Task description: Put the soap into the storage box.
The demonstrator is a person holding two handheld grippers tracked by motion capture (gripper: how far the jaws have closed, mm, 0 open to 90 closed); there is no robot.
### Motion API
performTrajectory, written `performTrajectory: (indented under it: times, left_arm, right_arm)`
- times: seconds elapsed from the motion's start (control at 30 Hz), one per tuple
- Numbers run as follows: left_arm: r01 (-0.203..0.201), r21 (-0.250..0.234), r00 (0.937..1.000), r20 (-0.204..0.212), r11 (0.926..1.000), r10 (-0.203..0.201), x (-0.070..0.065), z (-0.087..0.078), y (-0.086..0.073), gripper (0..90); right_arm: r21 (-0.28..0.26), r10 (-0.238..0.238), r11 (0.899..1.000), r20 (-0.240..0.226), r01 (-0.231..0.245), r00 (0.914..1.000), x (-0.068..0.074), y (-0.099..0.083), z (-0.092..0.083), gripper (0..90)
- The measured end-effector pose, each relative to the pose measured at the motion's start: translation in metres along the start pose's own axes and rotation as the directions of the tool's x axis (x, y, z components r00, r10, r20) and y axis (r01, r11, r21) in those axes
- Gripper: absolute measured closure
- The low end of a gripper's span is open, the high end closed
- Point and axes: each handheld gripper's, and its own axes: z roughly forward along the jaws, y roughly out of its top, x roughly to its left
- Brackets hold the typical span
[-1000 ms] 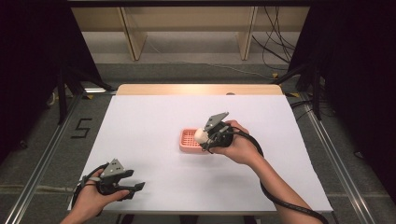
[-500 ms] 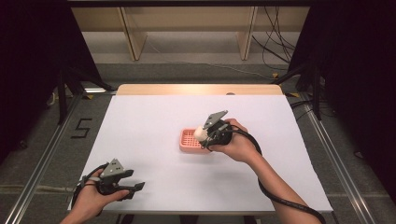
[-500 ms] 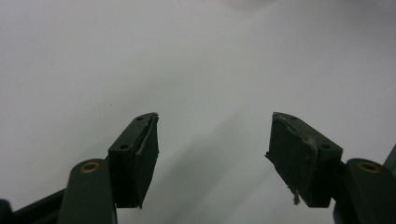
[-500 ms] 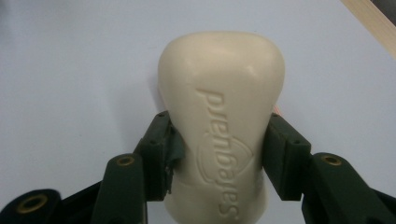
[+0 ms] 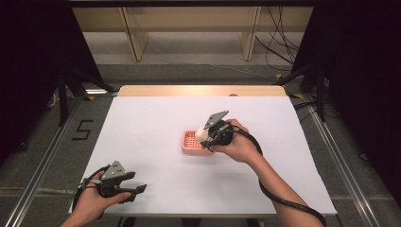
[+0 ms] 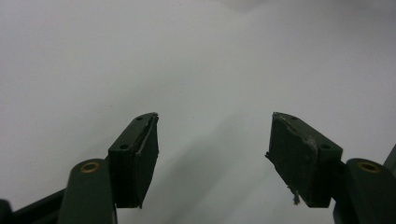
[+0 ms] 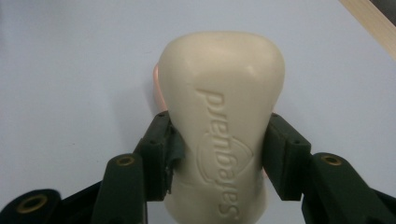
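progress: we hold the soap bar clamped between right gripper fingers, just above the pink soap dish | left: lowering, release | left gripper fingers wide open, empty, over the tabletop

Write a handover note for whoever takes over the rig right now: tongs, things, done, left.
Right tongs: shut on the cream soap bar, jaws pressing its two sides; the bar is held over the pink soap dish, at its right end.
Left tongs: open and holding nothing, low over the white table cover at the near left corner.
Done: the bar is gripped and brought to the dish.
Left: probably lower the bar into the dish, open the right tongs and pull back. Whether the bar already touches the dish cannot be told.
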Motion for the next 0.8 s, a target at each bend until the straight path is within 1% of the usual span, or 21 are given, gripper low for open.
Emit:
performTrajectory:
  times: [0.03,0.07,0.1,0.17,0.23,0.27,0.3,0.37,0.4,0.43,0.47,0.53,0.6,0.63,0.7,0.73,0.77,0.8]
  left_arm:
    - [0.0,0.0,1.0,0.0,1.0,0.0,0.0,0.0001,0.0,32.7]
    - [0.02,-0.001,0.9998,0.002,0.9998,-0.02,-0.001,0.0006,-0.0005,32.7]
    - [0.019,0.0,0.9998,0.003,0.9998,-0.019,-0.001,0.0004,-0.0004,32.7]
    - [0.019,-0.001,0.9998,0.002,0.9998,-0.019,-0.001,0.0002,-0.0004,32.7]
    - [0.004,-0.007,1.0,0.0,1.0,-0.004,-0.0003,0.0003,-0.0001,32.7]
    - [0.006,-0.006,1.0,0.001,1.0,-0.006,-0.0003,0.0001,-0.0001,32.7]
    - [0.005,-0.005,1.0,0.001,1.0,-0.005,-0.0002,0.0001,-0.0001,32.7]
    - [0.006,-0.007,1.0,0.0,1.0,-0.006,-0.0004,0.0003,0.0,32.7]
    - [-0.002,0.0,1.0,0.0,1.0,0.002,0.0001,-0.0002,0.0001,32.7]
    - [-0.001,-0.001,1.0,0.0,1.0,0.001,0.0,-0.0001,0.0002,32.7]
    - [0.021,-0.002,0.9998,0.002,0.9998,-0.021,-0.0012,0.0004,-0.0003,32.7]
    - [0.019,-0.002,0.9998,0.003,0.9998,-0.019,-0.001,0.0003,-0.0003,32.7]
    - [0.007,-0.007,1.0,0.0,1.0,-0.007,-0.0004,0.0003,0.0,32.7]
    - [0.006,-0.007,1.0,0.0,1.0,-0.006,-0.0003,0.0004,0.0,32.7]
    - [0.007,-0.007,1.0,0.001,1.0,-0.007,-0.0004,0.0005,-0.0001,32.7]
    - [0.006,0.0,1.0,0.002,1.0,-0.006,-0.0003,0.0001,-0.0001,32.7]
    - [0.02,-0.001,0.9998,0.003,0.9998,-0.02,-0.0011,0.0004,-0.0004,32.7]
    - [0.019,-0.002,0.9998,0.004,0.9998,-0.019,-0.0011,0.0003,-0.0003,32.7]
  right_arm:
    - [-0.001,-0.006,1.0,-0.002,0.006,1.0,-0.0005,0.0003,0.0007,50.6]
    - [0.009,0.0,1.0,-0.012,0.0,0.9999,-0.0005,0.0006,0.0,50.6]
    - [0.004,-0.007,1.0,-0.017,0.007,0.9998,-0.0011,0.001,0.001,50.6]
    - [-0.006,-0.018,1.0,-0.011,0.018,0.9998,-0.0024,0.0017,0.0023,50.6]
    - [-0.003,-0.015,1.0,-0.019,0.014,0.9997,-0.0027,0.0021,0.0031,50.6]
    - [-0.003,-0.012,1.0,-0.017,0.012,0.9998,-0.0026,0.0022,0.003,50.6]
    - [0.009,0.004,1.0,-0.019,-0.004,0.9998,-0.0024,0.0025,0.0022,50.6]
    - [-0.001,-0.01,1.0,-0.012,0.01,0.9999,-0.0039,0.003,0.0032,50.6]
    - [0.004,0.001,1.0,-0.014,-0.001,0.9999,-0.0032,0.0033,0.0031,50.6]
    - [0.001,0.0,1.0,-0.012,0.0,0.9999,-0.0034,0.0035,0.0037,50.6]
    - [0.002,-0.001,1.0,-0.012,0.001,0.9999,-0.0037,0.0038,0.0037,50.6]
    - [-0.001,0.002,1.0,-0.01,-0.002,0.9999,-0.004,0.0045,0.0042,50.6]
    - [0.0,-0.005,1.0,-0.011,0.005,0.9999,-0.0048,0.0055,0.0049,50.6]
    - [0.003,0.002,1.0,-0.015,-0.002,0.9999,-0.0047,0.0059,0.0051,50.6]
    - [0.001,-0.009,1.0,-0.012,0.009,0.9999,-0.0066,0.0064,0.0058,50.6]
    - [0.003,0.006,1.0,-0.018,-0.006,0.9998,-0.0058,0.0066,0.0063,50.6]
    - [0.009,0.006,1.0,-0.009,-0.006,0.9999,-0.0066,0.0071,0.0067,50.6]
    - [0.004,-0.004,1.0,-0.011,0.004,0.9999,-0.0077,0.0074,0.0073,50.6]
